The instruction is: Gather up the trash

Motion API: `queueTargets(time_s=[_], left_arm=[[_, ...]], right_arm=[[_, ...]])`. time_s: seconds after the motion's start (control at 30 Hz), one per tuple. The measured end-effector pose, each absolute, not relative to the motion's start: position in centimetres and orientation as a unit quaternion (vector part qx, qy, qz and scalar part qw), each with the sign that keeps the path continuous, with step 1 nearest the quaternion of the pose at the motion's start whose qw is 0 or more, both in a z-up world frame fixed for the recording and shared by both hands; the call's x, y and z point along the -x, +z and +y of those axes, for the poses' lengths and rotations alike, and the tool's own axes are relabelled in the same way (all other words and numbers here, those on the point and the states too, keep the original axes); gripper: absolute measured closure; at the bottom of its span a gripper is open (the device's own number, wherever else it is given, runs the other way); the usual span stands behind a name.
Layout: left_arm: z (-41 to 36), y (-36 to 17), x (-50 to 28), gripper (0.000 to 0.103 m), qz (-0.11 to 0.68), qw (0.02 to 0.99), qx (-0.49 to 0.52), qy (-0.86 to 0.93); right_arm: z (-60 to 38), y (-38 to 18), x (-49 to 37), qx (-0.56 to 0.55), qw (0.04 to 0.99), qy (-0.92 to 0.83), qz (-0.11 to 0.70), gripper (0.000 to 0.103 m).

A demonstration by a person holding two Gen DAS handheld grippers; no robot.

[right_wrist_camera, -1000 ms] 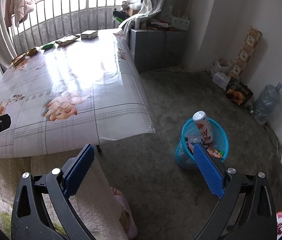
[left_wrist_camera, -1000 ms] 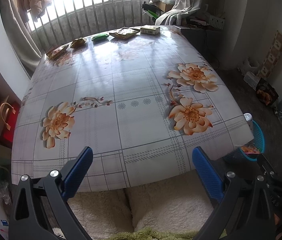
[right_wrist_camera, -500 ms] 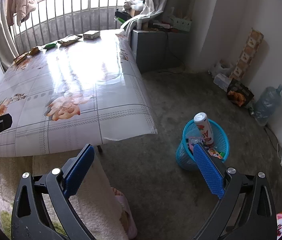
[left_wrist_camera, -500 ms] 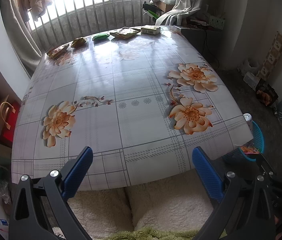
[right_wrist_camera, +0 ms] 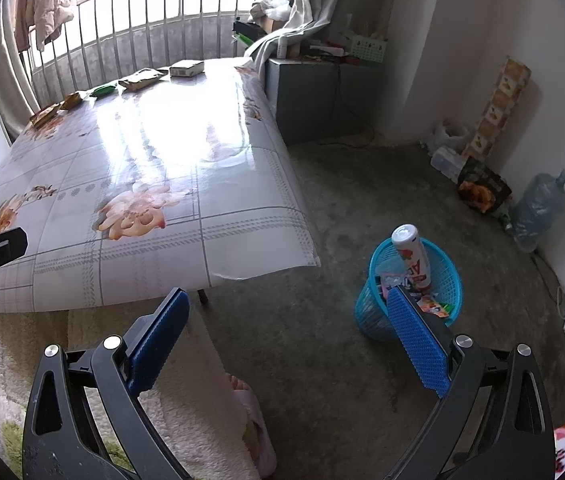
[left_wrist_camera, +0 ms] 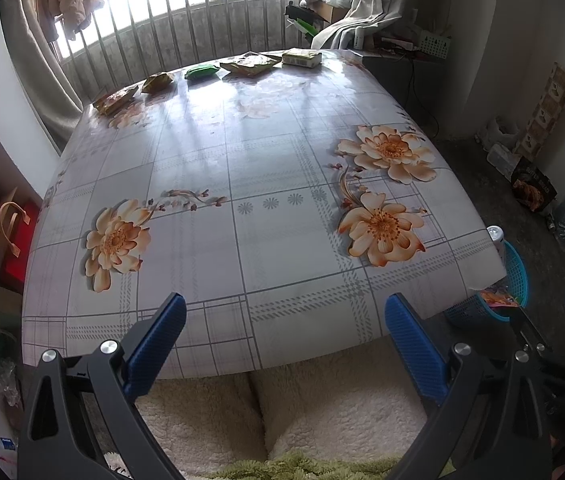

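While both grippers, left gripper (left_wrist_camera: 284, 312) and right gripper (right_wrist_camera: 286, 308), gape wide and empty, we see wrappers (left_wrist_camera: 248, 63) along the table's (left_wrist_camera: 242, 240) far edge, blue basket (right_wrist_camera: 448, 280) on floor holding a can (right_wrist_camera: 410, 254)

The left gripper (left_wrist_camera: 284, 344), its blue-padded jaws spread wide with nothing between them, hangs over the near edge of the low table covered in a glossy floral checked cloth (left_wrist_camera: 242, 184). Along the table's far edge lie a row of wrappers: a pale yellow box (left_wrist_camera: 301, 57), a brown crinkled packet (left_wrist_camera: 249, 63), a green packet (left_wrist_camera: 201, 71), a small golden packet (left_wrist_camera: 157, 81) and an orange-brown packet (left_wrist_camera: 116, 99). Beside the table's near right corner stands a blue plastic mesh basket (left_wrist_camera: 516, 276), with a white can (left_wrist_camera: 496, 238) sticking up from it.
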State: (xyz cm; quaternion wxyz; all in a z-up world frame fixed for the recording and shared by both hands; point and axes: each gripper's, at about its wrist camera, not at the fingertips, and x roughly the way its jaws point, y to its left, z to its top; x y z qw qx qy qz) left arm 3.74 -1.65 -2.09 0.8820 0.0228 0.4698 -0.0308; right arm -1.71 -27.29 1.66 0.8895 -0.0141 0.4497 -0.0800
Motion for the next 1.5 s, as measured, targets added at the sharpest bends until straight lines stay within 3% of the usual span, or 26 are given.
queueTargets(time_s=[1.5], left_arm=[[-1.89, -2.29, -3.54, 0.006, 0.478, 0.877, -0.022, -0.036]], right_arm=[[-27.52, 1.48, 1.47, 0.013, 0.889, -0.075, 0.451, 0.008]])
